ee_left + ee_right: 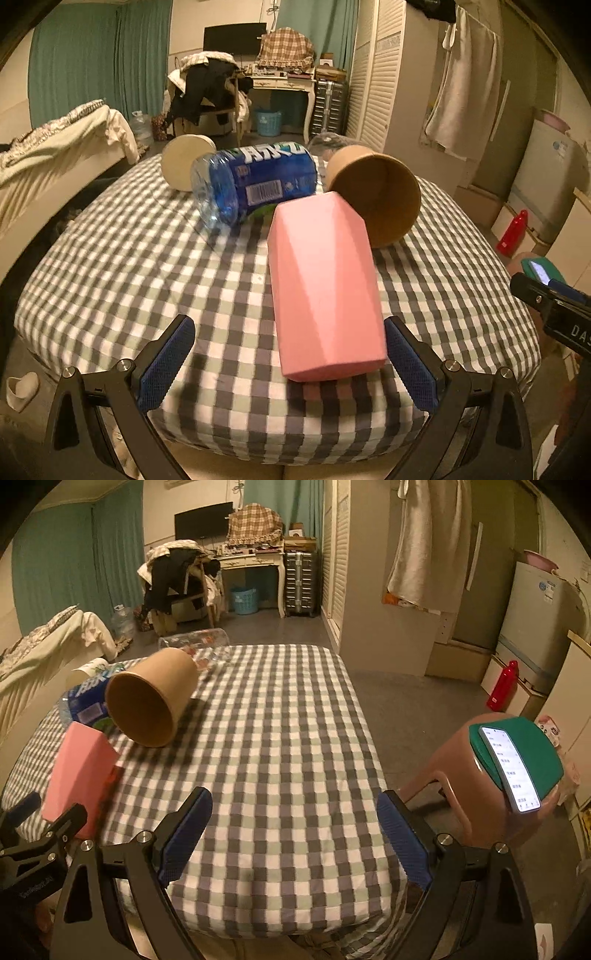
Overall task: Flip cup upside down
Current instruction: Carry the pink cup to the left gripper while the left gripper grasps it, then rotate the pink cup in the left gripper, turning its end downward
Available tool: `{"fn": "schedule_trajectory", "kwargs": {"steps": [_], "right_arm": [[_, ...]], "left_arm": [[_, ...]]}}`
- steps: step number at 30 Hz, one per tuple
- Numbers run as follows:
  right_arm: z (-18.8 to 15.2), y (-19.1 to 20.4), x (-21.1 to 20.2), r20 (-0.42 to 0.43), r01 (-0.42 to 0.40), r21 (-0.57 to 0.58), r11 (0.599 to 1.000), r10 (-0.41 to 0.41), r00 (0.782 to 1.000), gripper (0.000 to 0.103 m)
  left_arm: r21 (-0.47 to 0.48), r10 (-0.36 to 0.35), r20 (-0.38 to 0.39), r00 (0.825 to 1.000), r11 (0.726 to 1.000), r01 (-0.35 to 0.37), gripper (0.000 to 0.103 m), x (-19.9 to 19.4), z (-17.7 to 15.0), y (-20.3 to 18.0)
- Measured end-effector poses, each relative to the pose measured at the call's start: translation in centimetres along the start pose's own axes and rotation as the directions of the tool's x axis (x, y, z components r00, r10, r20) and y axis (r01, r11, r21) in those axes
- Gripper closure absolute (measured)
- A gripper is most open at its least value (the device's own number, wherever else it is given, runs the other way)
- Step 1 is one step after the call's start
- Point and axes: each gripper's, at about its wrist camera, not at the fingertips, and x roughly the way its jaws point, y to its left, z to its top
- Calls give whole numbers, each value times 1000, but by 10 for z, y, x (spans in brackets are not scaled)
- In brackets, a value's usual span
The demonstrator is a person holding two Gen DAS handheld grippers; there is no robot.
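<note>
A pink faceted cup (325, 288) lies on its side on the checked tablecloth (147, 280), its closed end towards me, between the open fingers of my left gripper (291, 365). The right pad (410, 365) is close beside the cup; I cannot tell if it touches. The cup also shows at the left of the right wrist view (79, 771). My right gripper (293, 834) is open and empty above the near part of the cloth (295, 738).
A brown paper cup (380, 192) lies on its side behind the pink cup, mouth towards me. A blue-labelled plastic bottle (255, 181), a cream cup (184, 162) and a clear bottle (199, 642) lie further back. A stool with a phone (513, 768) stands right of the table.
</note>
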Motion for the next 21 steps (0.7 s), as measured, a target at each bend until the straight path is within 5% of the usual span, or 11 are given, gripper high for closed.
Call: {"fn": "schedule_trajectory", "kwargs": {"steps": [5, 11, 21], "right_arm": [[-3, -7, 5, -20, 20, 18, 1000, -20, 1000, 12], [-6, -8, 9, -44, 33, 27, 999, -31, 999, 12], [-7, -12, 5, -43, 49, 43, 998, -47, 998, 12]], "left_arm": [[58, -34, -3, 999, 998, 35, 8, 6, -1, -11], [91, -103, -31, 994, 990, 105, 45, 15, 0, -14], [135, -107, -56, 993, 984, 114, 47, -2, 15, -10]]}}
